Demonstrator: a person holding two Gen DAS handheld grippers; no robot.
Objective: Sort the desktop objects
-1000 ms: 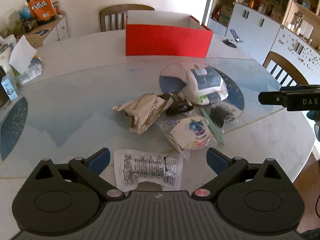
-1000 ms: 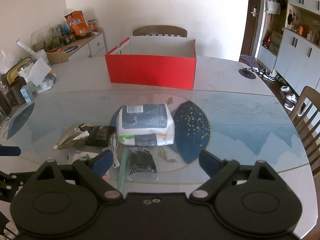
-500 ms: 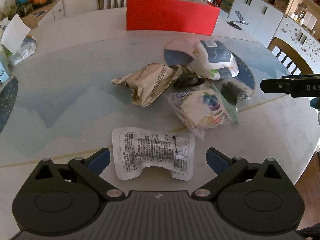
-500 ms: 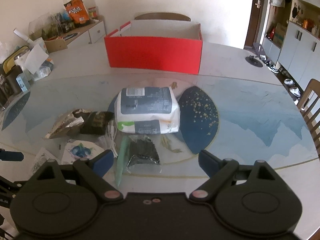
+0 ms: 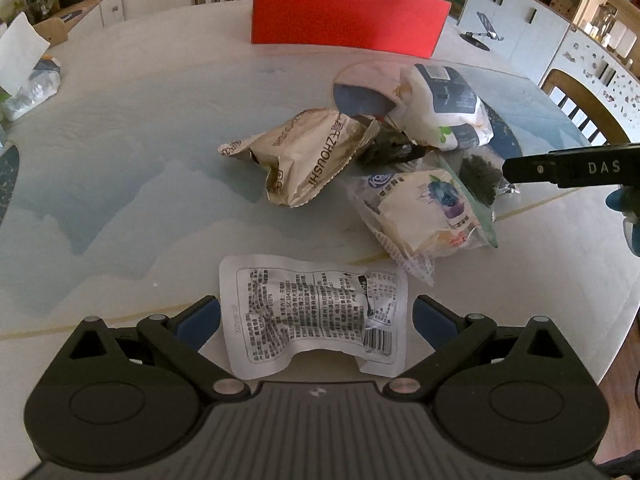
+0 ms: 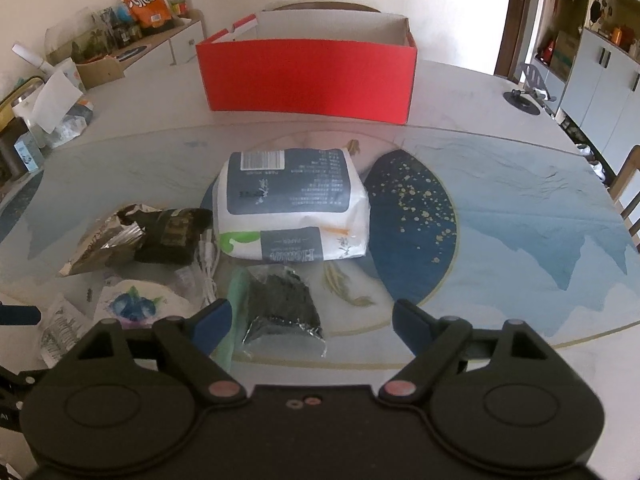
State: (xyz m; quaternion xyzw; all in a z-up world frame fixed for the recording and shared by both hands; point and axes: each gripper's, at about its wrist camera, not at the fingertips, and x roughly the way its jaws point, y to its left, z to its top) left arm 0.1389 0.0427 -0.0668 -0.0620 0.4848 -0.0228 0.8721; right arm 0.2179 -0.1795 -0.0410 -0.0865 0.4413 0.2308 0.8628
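Left wrist view shows both grippers have dropped closer to the surface (image 5: 120,168): the left gripper (image 5: 316,320), fingers released, now straddles the white packet (image 5: 316,312), while the right gripper (image 6: 312,320), fingers closing, frames the dark packet (image 6: 280,304), both packets well short of the red box (image 6: 308,76).

On the tabletop (image 5: 120,168): one red box (image 6: 308,76), one tissue pack (image 6: 292,204), four snack packets (image 5: 316,312), one dark sachet (image 6: 280,304), one phone stand (image 5: 478,34).
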